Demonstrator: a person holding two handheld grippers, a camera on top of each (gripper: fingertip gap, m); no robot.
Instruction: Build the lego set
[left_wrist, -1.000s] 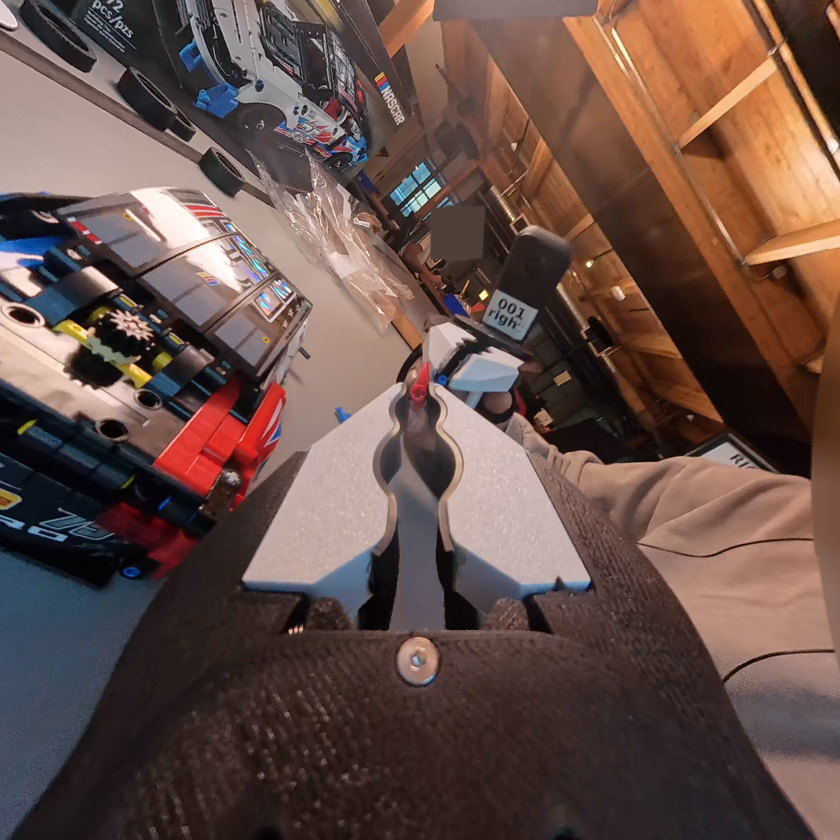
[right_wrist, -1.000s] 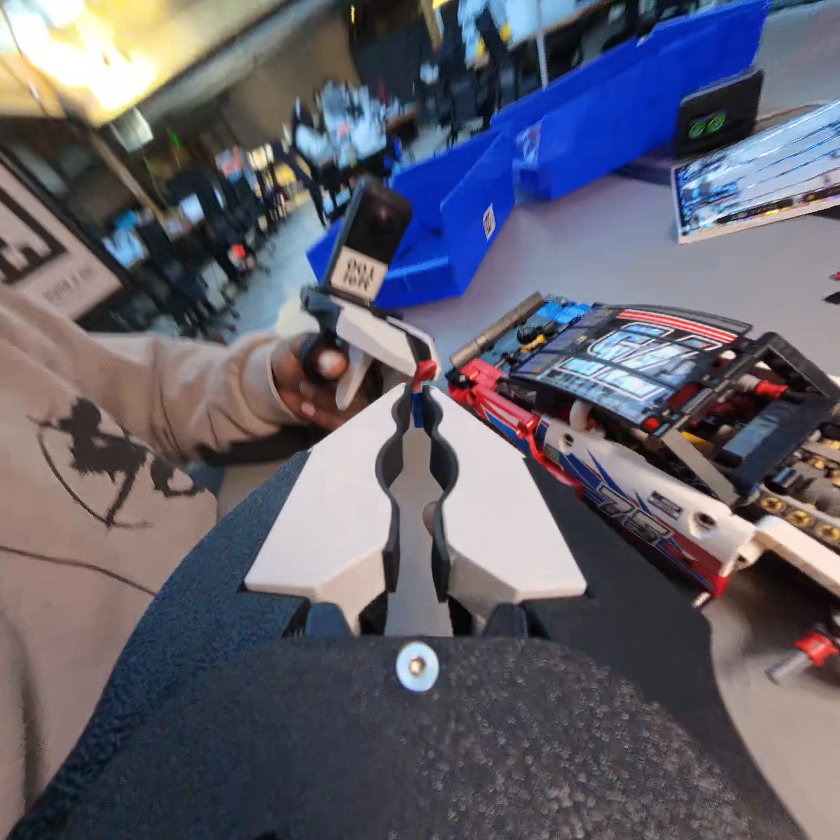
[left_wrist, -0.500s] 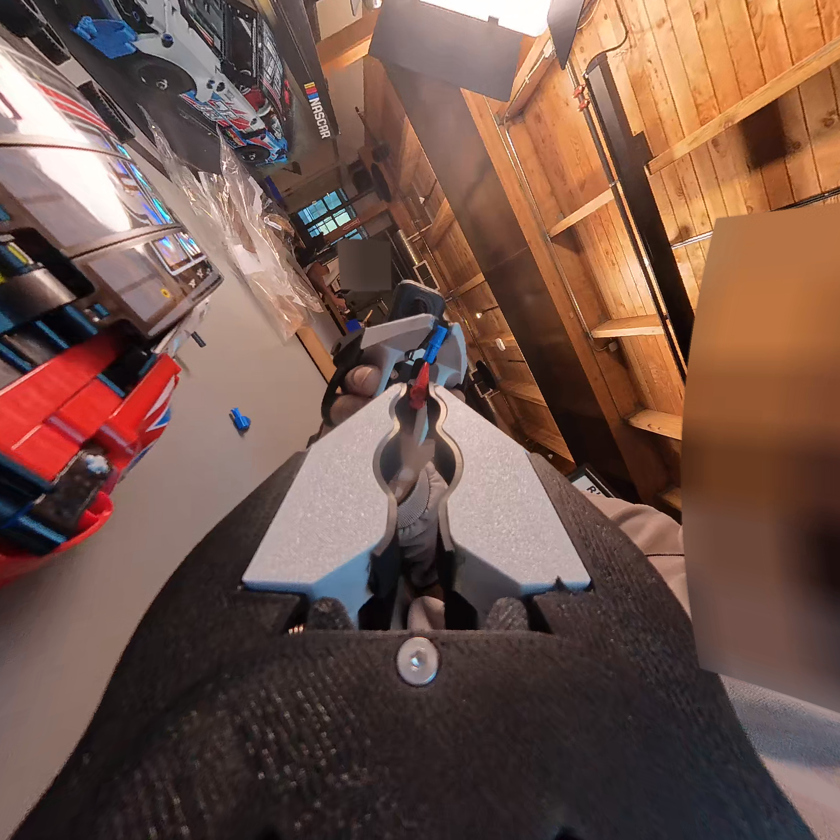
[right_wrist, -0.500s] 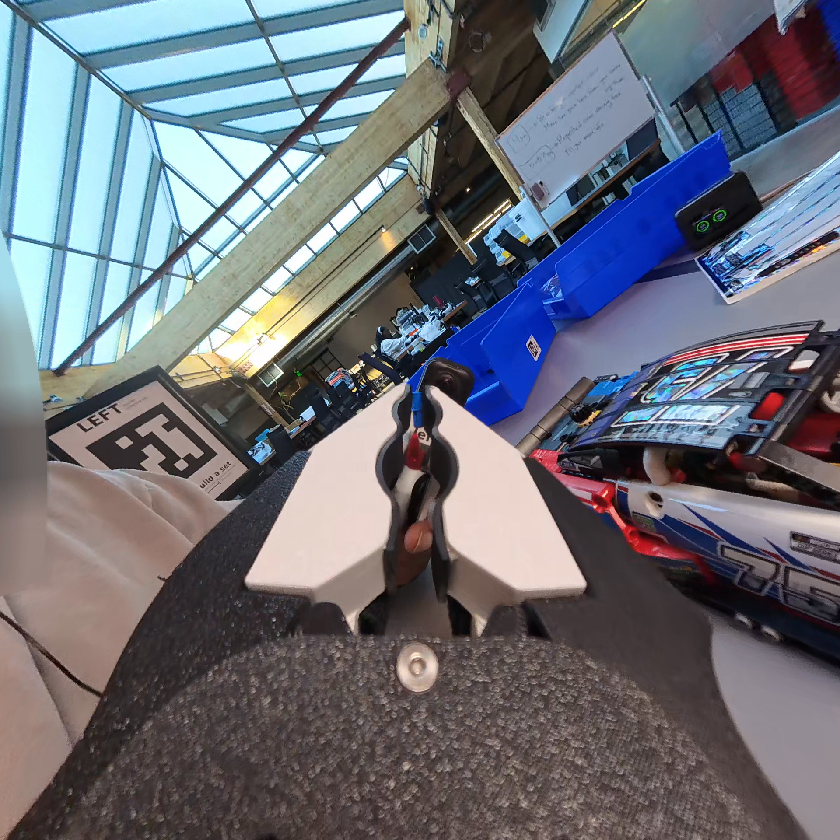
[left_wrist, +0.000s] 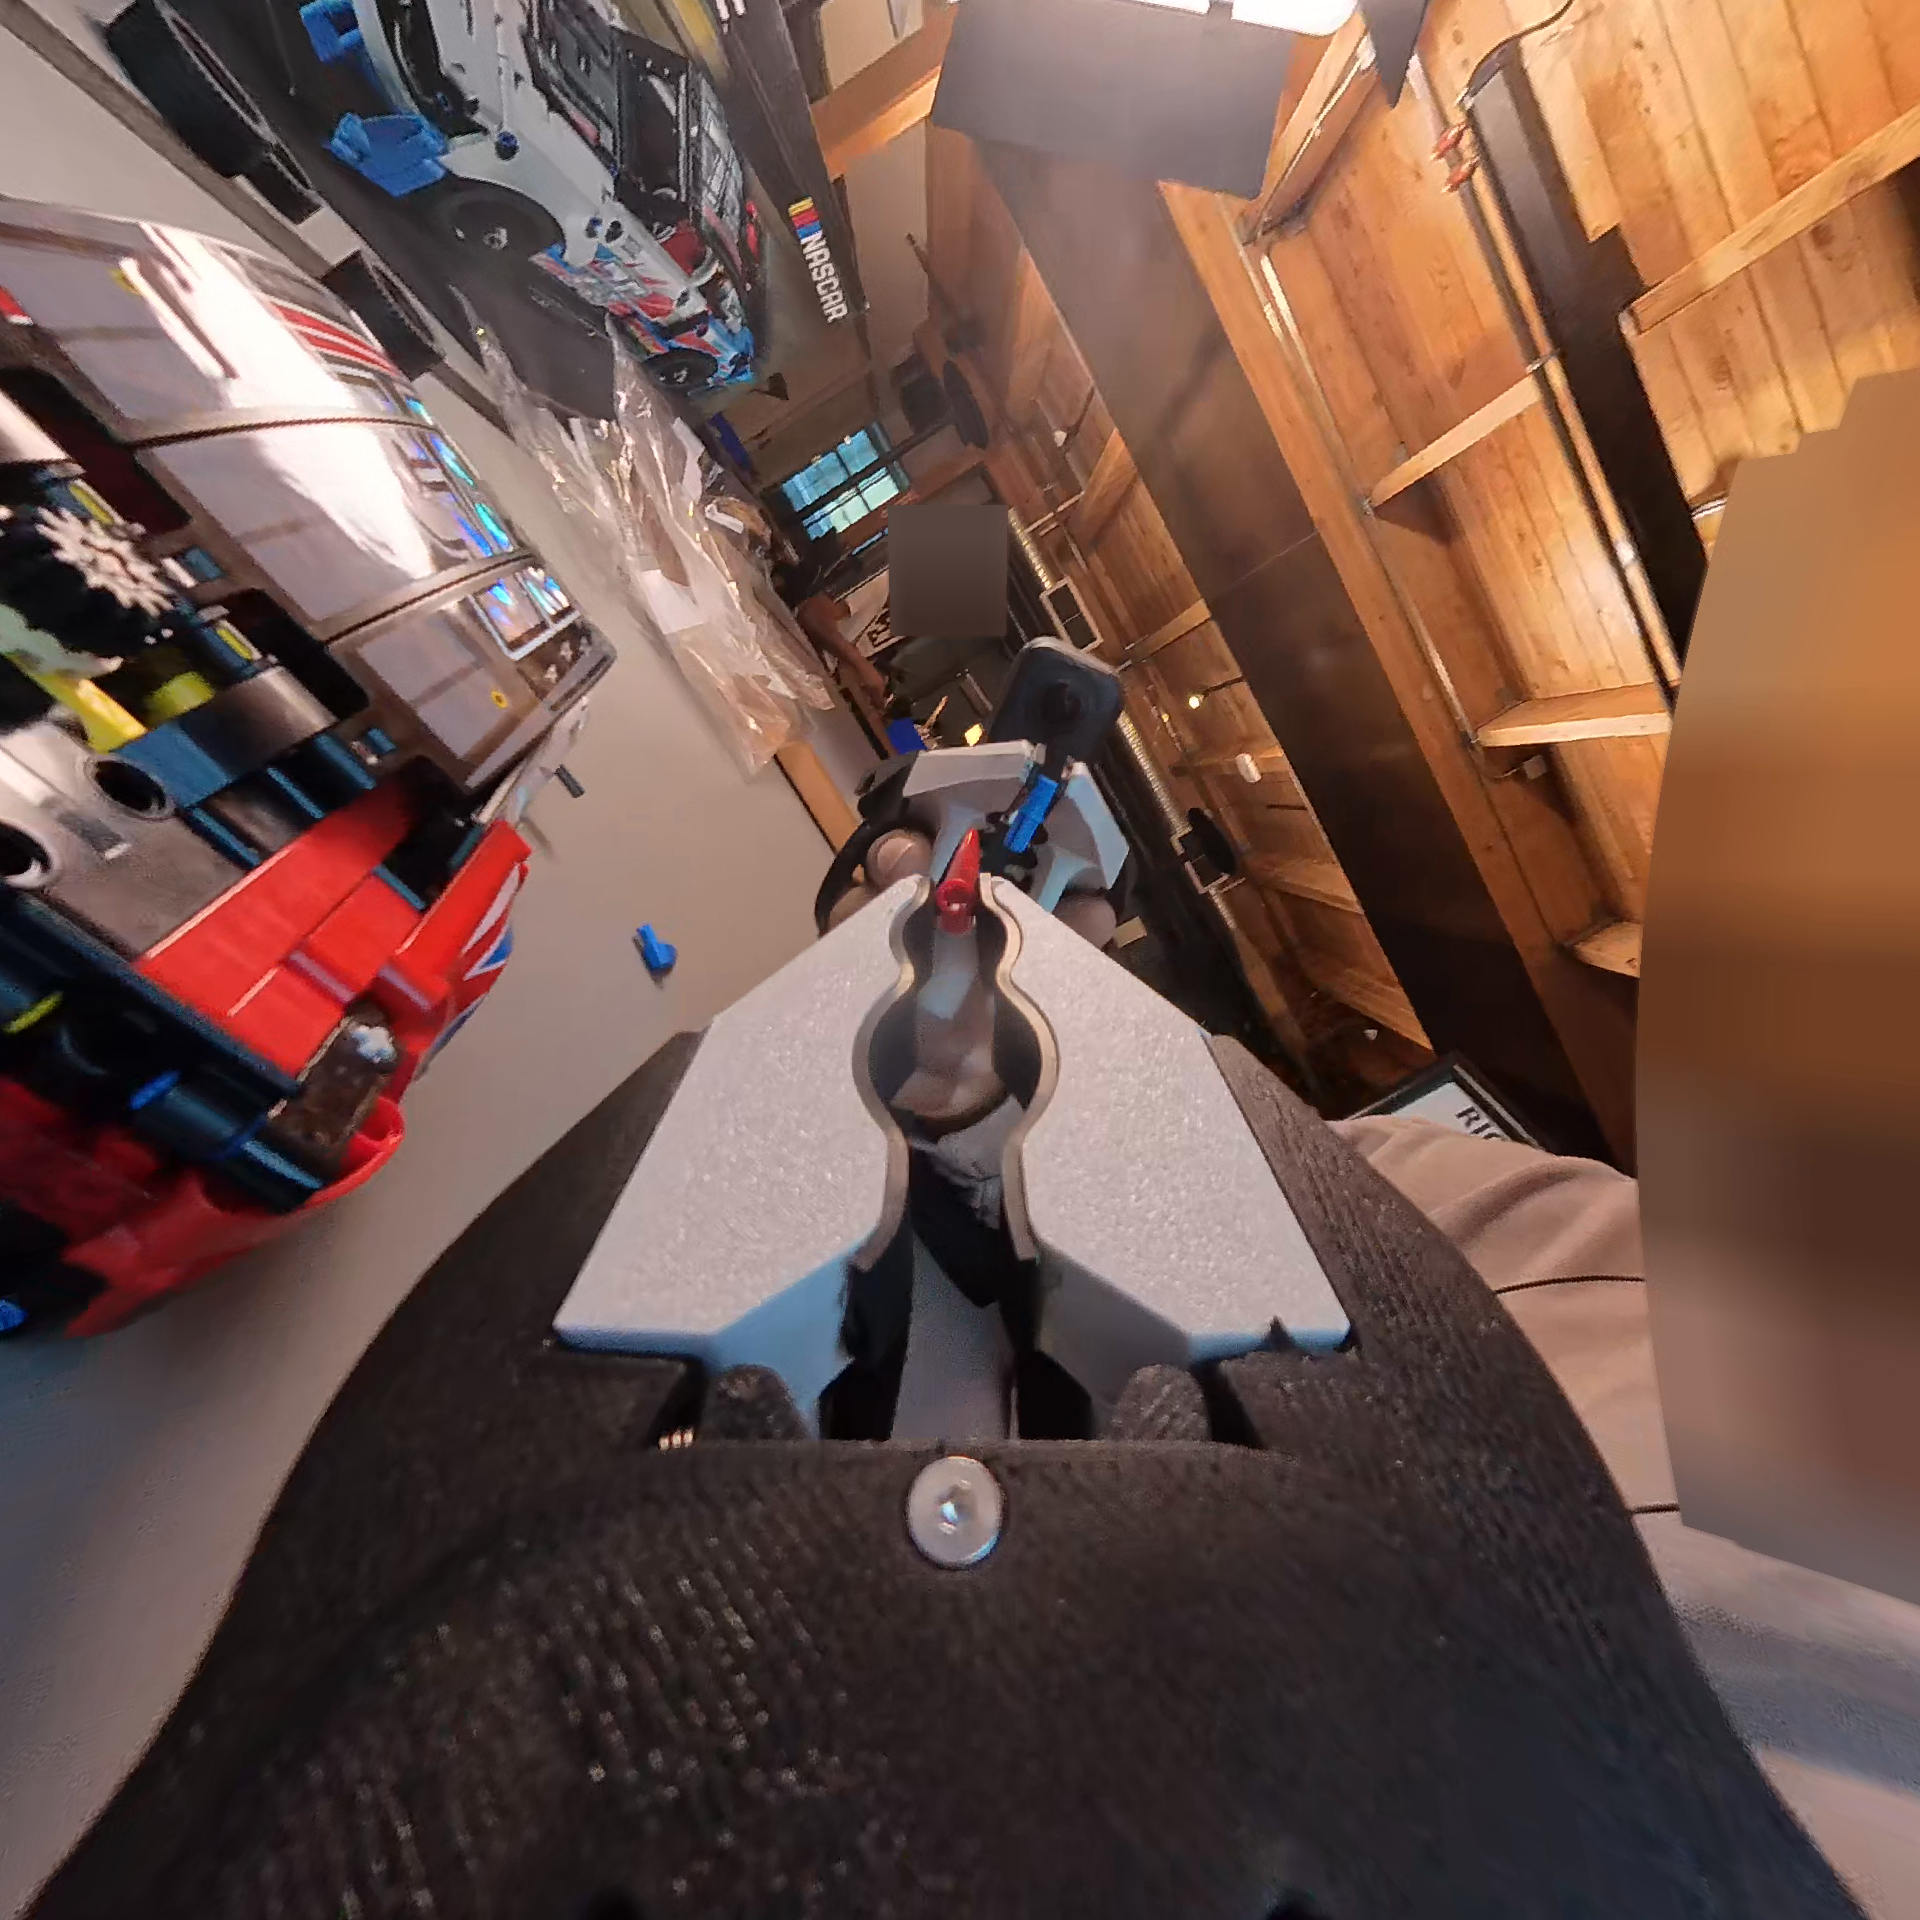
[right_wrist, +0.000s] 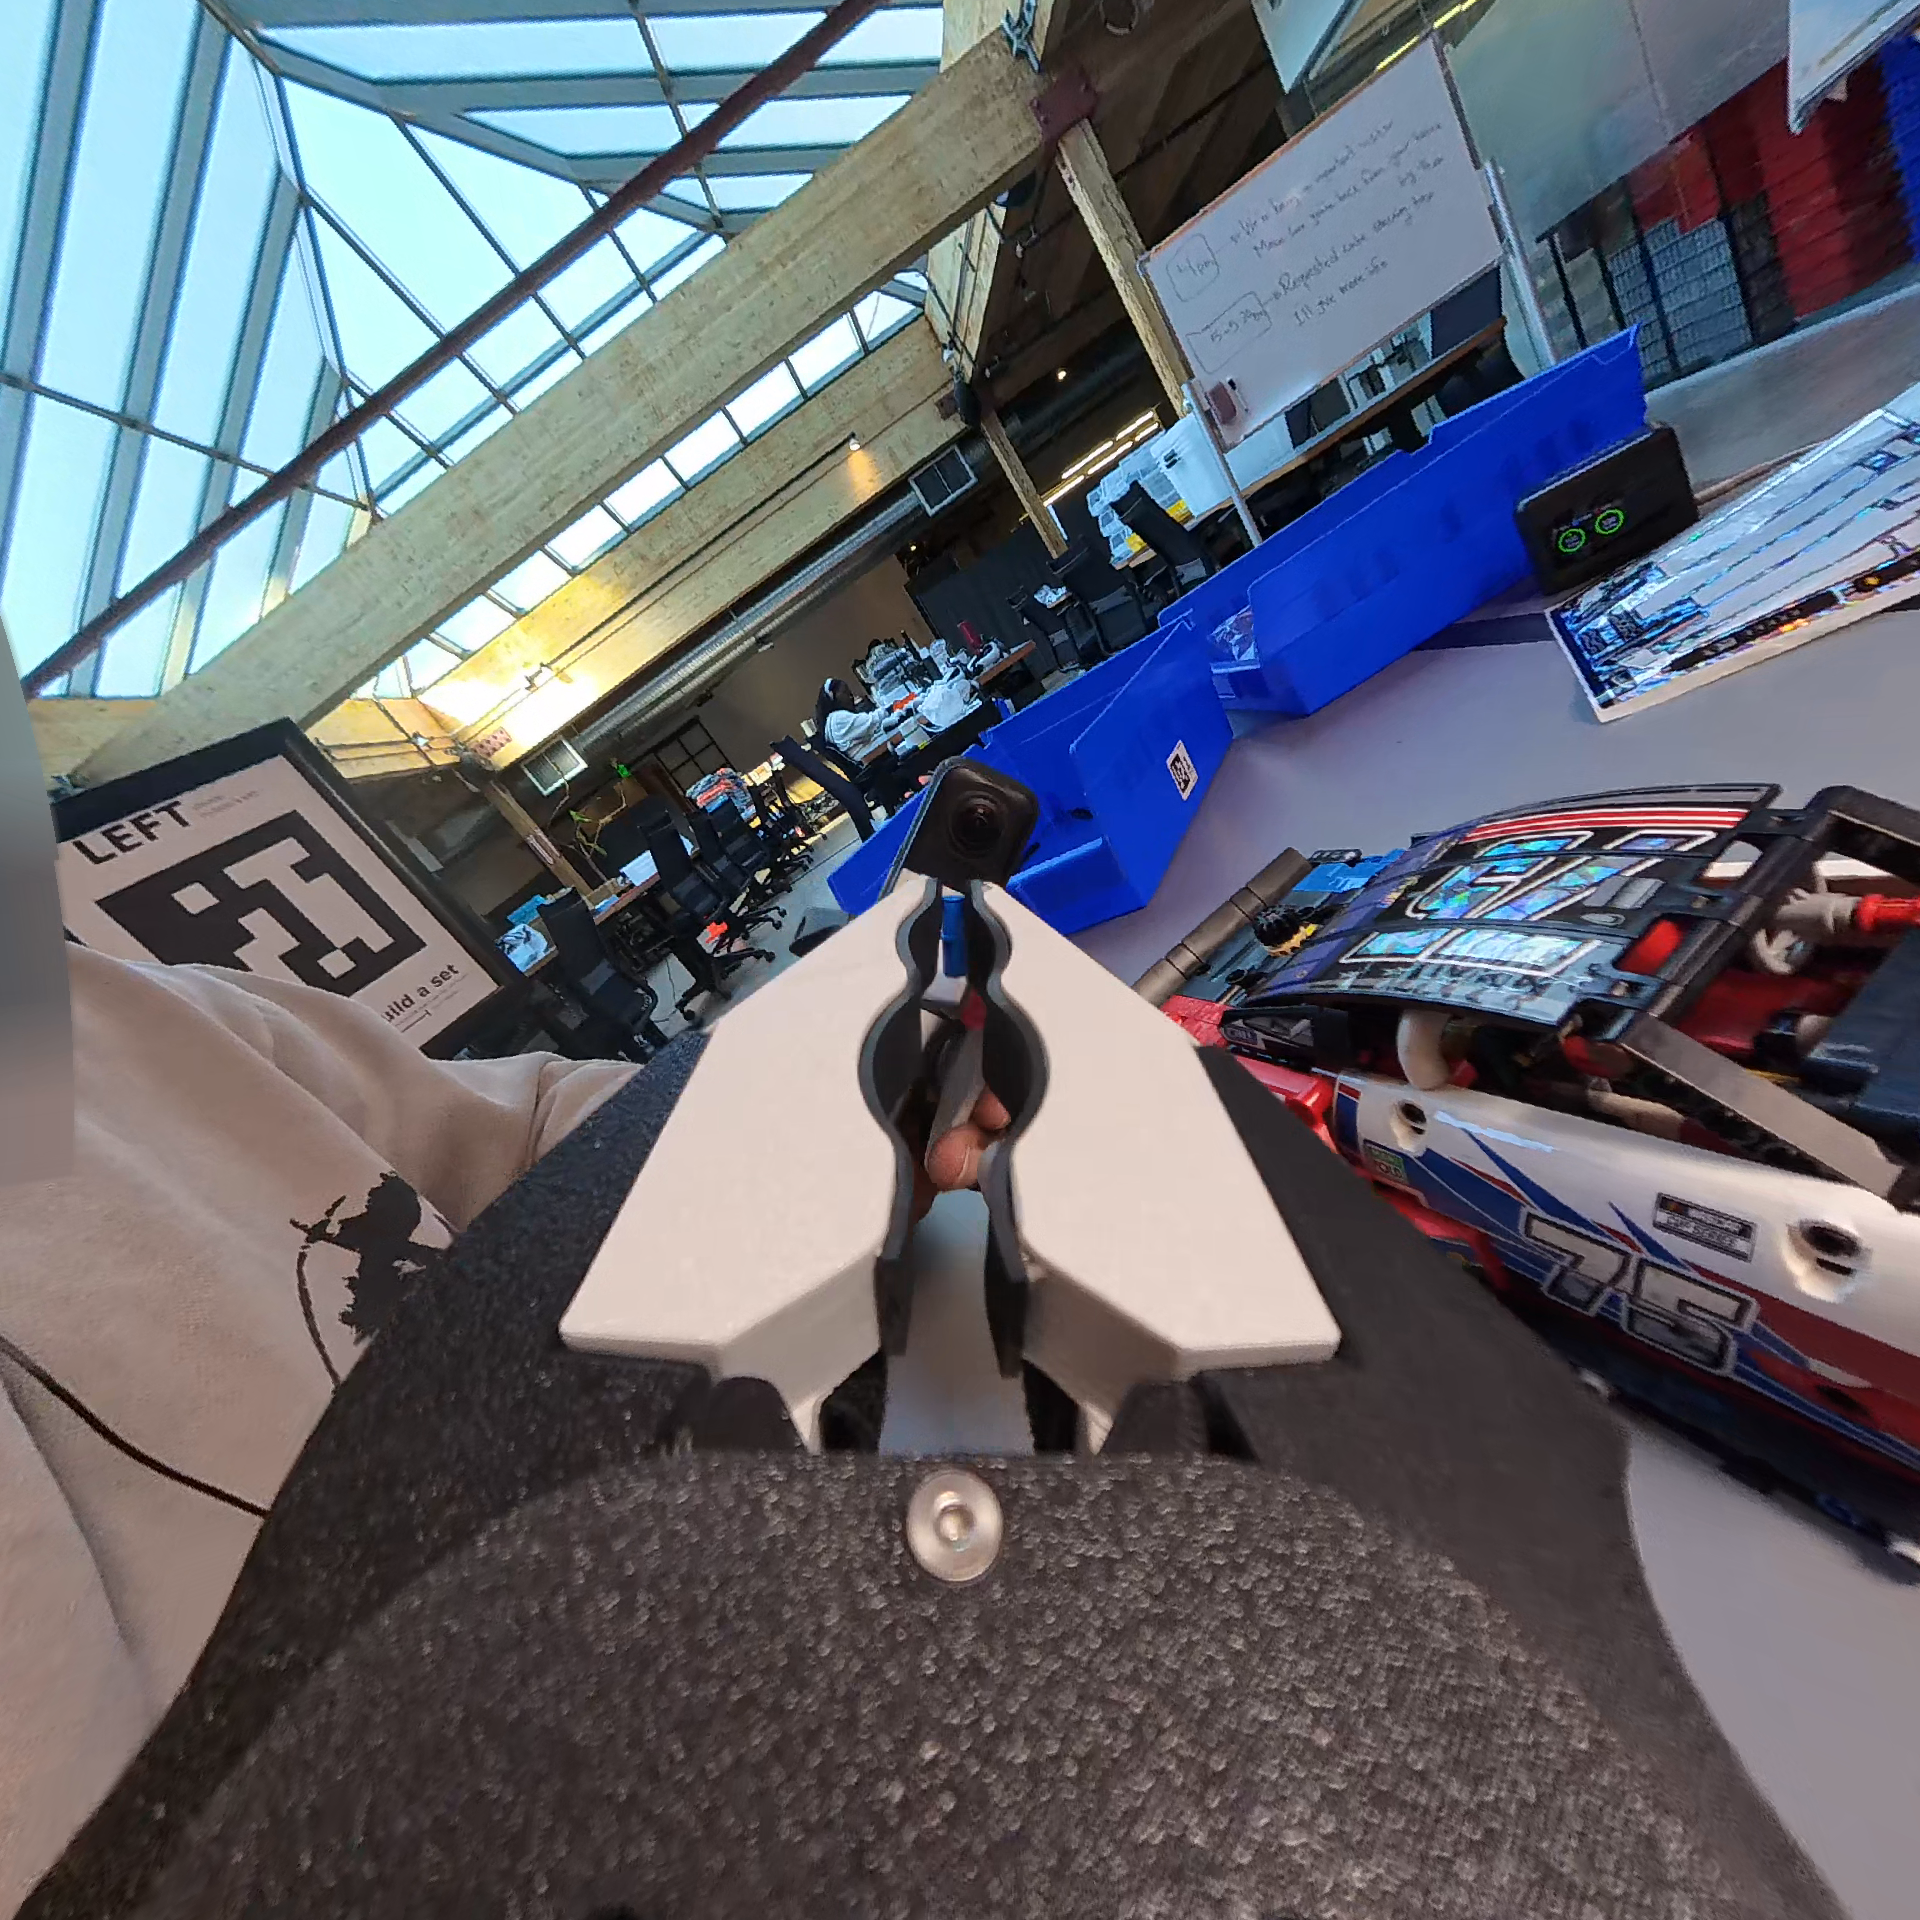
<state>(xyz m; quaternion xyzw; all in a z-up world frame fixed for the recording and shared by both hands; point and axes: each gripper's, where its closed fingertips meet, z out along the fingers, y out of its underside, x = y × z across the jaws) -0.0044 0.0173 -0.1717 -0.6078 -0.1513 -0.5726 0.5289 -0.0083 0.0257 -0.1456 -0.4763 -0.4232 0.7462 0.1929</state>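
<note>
My left gripper is shut on a small red lego piece that sticks out past its tips. My right gripper is shut on a small blue lego pin. The two grippers face each other tip to tip, held up above the table. In the left wrist view the right gripper shows just beyond the red piece, with its blue pin up and to the right of it, apart. The part-built lego race car lies at the left there and at the right in the right wrist view.
A loose blue piece lies on the grey table. Clear plastic bags and the set's box are behind the car. Blue bins, a booklet and a black device stand farther back. The grippers are tip to tip, or close to it.
The left view has swung back toward the car. The right gripper has tilted a little further up. Both stay shut on their pieces, tips still close together.
</note>
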